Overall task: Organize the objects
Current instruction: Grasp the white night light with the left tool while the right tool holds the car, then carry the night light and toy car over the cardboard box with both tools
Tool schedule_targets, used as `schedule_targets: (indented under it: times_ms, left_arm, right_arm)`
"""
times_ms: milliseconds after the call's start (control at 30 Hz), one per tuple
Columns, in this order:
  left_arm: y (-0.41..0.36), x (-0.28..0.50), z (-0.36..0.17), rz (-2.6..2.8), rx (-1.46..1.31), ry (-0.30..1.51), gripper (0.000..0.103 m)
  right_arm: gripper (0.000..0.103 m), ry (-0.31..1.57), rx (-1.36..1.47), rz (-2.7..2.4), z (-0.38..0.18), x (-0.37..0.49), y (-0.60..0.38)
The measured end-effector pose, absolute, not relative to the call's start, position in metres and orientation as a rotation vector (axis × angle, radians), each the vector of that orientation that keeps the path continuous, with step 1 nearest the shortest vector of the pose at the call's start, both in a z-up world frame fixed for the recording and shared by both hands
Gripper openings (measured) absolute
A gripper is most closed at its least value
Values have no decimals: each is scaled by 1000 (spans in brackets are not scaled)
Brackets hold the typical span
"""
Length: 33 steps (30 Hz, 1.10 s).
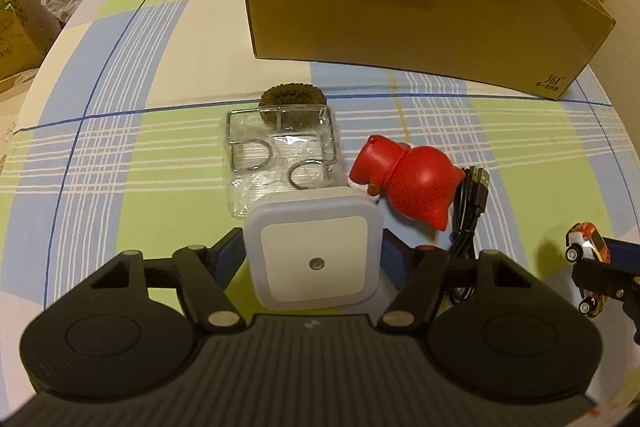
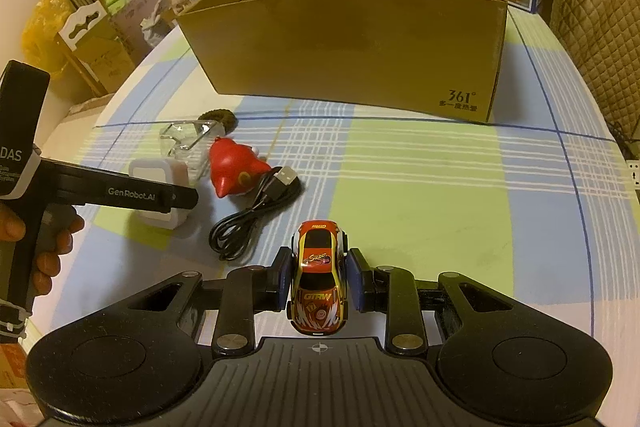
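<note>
At the bottom of the right wrist view, the right gripper [image 2: 319, 281] holds the small red and gold toy car [image 2: 319, 283] tight between its blue pads. In the left wrist view, the left gripper [image 1: 314, 259] sits half closed around the square white plastic night light [image 1: 315, 254]; I cannot tell if the pads press it. If they only brush it, the light could slip and bump the red squishy toy [image 1: 408, 177] just behind. The big brown cardboard box [image 2: 352, 55] waits open at the top.
</note>
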State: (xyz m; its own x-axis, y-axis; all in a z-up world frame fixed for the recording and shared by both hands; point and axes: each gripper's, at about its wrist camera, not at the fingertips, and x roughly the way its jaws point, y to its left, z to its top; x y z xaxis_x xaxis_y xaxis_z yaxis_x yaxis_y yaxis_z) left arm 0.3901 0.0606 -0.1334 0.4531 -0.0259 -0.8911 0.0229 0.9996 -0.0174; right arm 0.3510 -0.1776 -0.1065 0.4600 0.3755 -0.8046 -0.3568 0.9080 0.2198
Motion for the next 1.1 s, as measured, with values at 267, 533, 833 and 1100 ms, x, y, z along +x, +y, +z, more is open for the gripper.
schedule_targets:
  times_ms: [267,533,833,1100]
  left_arm:
    - [59,386,-133,-29,-2,1097,62]
    - [62,376,-123,-33,10,1072,62]
    - [76,365,-97,-23,-2,1028,62]
    - [77,366,-69,-49,3,972,62]
  right_arm:
    - [26,992,20,468,-106,357,-182]
    - [26,975,18,492,-101,362,-178]
    - [26,948,16,513,-91,366,-172]
    - [26,909,25,530,-76,376,-169]
